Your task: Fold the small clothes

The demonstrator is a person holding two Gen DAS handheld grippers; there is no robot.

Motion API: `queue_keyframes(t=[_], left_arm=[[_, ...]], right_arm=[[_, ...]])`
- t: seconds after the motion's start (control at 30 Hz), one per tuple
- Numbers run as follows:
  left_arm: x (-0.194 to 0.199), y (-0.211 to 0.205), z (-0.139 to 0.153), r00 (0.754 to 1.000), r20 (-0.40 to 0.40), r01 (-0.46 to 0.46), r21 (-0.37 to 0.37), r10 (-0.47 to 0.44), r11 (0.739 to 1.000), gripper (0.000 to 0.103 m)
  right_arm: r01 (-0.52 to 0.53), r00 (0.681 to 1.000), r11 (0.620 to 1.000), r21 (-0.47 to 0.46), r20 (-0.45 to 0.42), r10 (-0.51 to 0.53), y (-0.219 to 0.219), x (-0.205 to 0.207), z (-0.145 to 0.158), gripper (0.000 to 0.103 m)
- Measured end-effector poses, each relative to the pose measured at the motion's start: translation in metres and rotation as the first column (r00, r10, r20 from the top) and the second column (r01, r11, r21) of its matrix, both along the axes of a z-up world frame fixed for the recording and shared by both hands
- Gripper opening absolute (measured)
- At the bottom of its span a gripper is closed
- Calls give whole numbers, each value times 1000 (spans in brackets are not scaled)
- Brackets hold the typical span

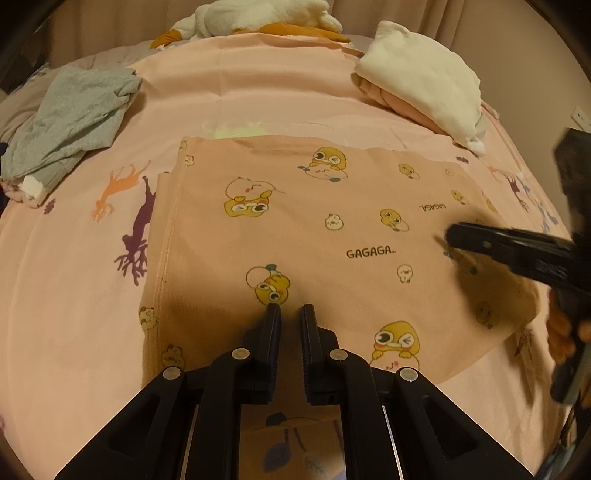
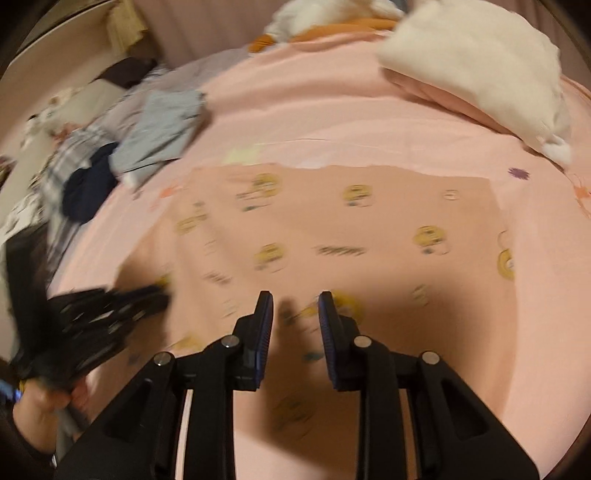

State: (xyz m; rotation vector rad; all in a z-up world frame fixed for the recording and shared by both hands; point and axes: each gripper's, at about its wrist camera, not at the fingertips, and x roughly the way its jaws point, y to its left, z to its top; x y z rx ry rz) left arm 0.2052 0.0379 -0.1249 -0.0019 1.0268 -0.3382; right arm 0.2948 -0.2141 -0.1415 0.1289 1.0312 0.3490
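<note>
The peach cartoon-duck garment (image 1: 314, 236) is laid flat mid-bed on the pink sheet (image 1: 258, 96), presumably so its edges can be reached for folding. Above its near edge the left gripper (image 1: 291, 314) is held nearly closed, empty; the right gripper (image 2: 295, 301) is narrowly parted, nothing gripped.

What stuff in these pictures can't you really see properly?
- Right wrist view: motion blur smears the ducks and words on the peach garment.
- Right wrist view: the left tool is a dark smear, so its state is unreadable there.
- Left wrist view: the garment's near edge is hidden behind the left tool.
- Left wrist view: the right tool is side-on, gap unseen.
- Both views: the white plush toy is cut off by the top edge.
</note>
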Motion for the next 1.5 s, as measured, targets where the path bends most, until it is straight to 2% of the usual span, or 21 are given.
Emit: queue_keyframes(t=[0.07, 0.23, 0.4, 0.53, 0.63, 0.83, 0.9, 0.97, 1.13, 1.27, 1.5], left_arm=[[-1, 0, -1, 1000, -2, -2, 0, 2, 1000, 7], [-9, -2, -5, 1000, -8, 8, 14, -8, 1000, 7], [-14, 0, -6, 1000, -14, 7, 13, -7, 1000, 7], [-19, -1, -4, 1000, -16, 7, 26, -7, 1000, 7], [-23, -3, -3, 1000, -15, 9, 39, -8, 999, 9], [-27, -3, -2, 1000, -17, -8, 32, 9, 999, 25], [-30, -2, 1, 1000, -12, -14, 29, 14, 999, 45], [-33, -1, 6, 1000, 7, -23, 30, 23, 999, 55], [-33, -1, 16, 999, 35, -24, 40, 22, 999, 55], [-23, 0, 14, 998, 28, -51, 33, 50, 998, 71], [-6, -5, 13, 998, 33, -64, 38, 62, 997, 71]], right_arm=[[25, 1000, 998, -52, -17, -26, -3, 10, -8, 24], [61, 998, 996, -64, -12, -62, -10, 32, -9, 23], [142, 990, 988, -58, -15, -143, -24, 51, -10, 23], [220, 975, 975, -39, -10, -220, -40, 51, -3, 24], [204, 978, 978, -30, 39, -203, -43, 36, 12, 30], [110, 990, 994, -24, 90, -107, -44, -9, 35, 40], [87, 993, 996, -24, 87, -85, -44, -19, 33, 45], [61, 996, 998, -32, 62, -59, -44, -31, 27, 49], [52, 998, 995, -79, 36, -50, -48, -60, 9, 50], [47, 999, 994, -101, 6, -47, -53, -82, -5, 58], [8, 1000, 993, -118, -9, -9, -57, -103, -1, 60]])
